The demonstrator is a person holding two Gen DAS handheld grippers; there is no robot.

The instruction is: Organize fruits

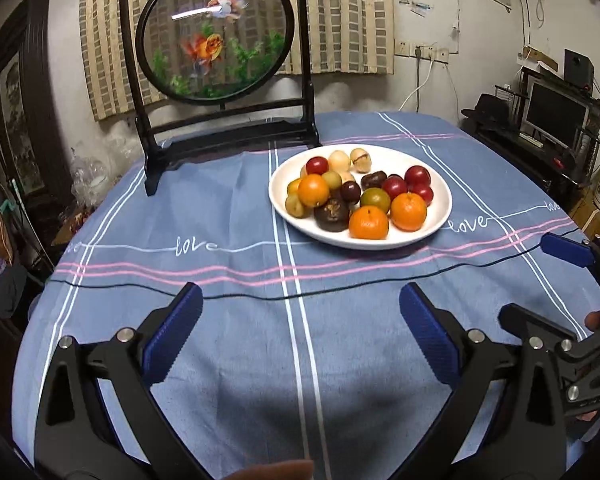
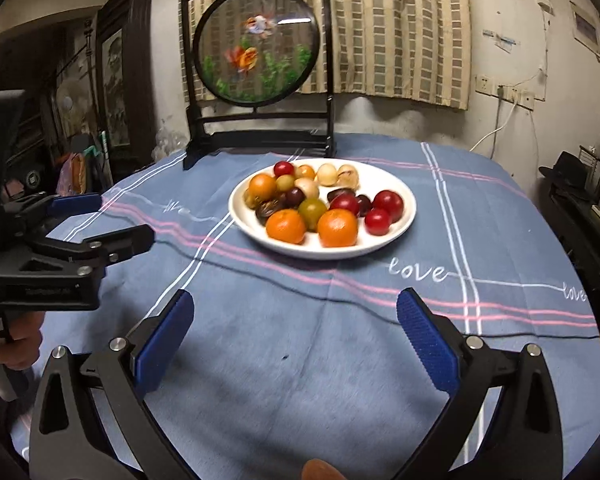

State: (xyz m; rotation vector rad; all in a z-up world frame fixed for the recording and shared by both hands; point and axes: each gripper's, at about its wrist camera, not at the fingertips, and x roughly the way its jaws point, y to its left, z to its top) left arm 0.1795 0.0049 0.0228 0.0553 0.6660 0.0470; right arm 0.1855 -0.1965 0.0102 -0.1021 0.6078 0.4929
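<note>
I held both tools low over the near edge of the round bench [image 1: 220, 340], which was covered by a blue cloth with white and pink stripes. My left tool [image 1: 300, 316] stood with its blue-padded jaws spread wide and nothing between them. My right tool [image 2: 296, 316] was the same, gaping and empty above bare cloth.

All the fruit I could see lay heaped in the shallow white ceramic plate [image 1: 440, 216] near the middle of the bench, in front of a black-framed round glass screen painted with goldfish [image 1: 214, 36]. Three orange mandarins [image 1: 369, 223] sat toward the near side, glossy red plums [image 1: 417, 176] on the right, pale yellowish round fruits [image 1: 339, 160] at the back, and some dark brown ones [image 1: 332, 214] with a green-brown one [image 1: 375, 200] in the middle. They touched one another and were mixed, only loosely grouped by kind. No fruit lay loose on the cloth.

I judged that this fitted two stages: the fruit gathered into the plate as wanted, or the pile waiting to be sorted out by kind. I could see no second dish that would settle it. Any reach into that heap would have called for care, since round fruits packed together roll when a neighbour is nudged.
</note>
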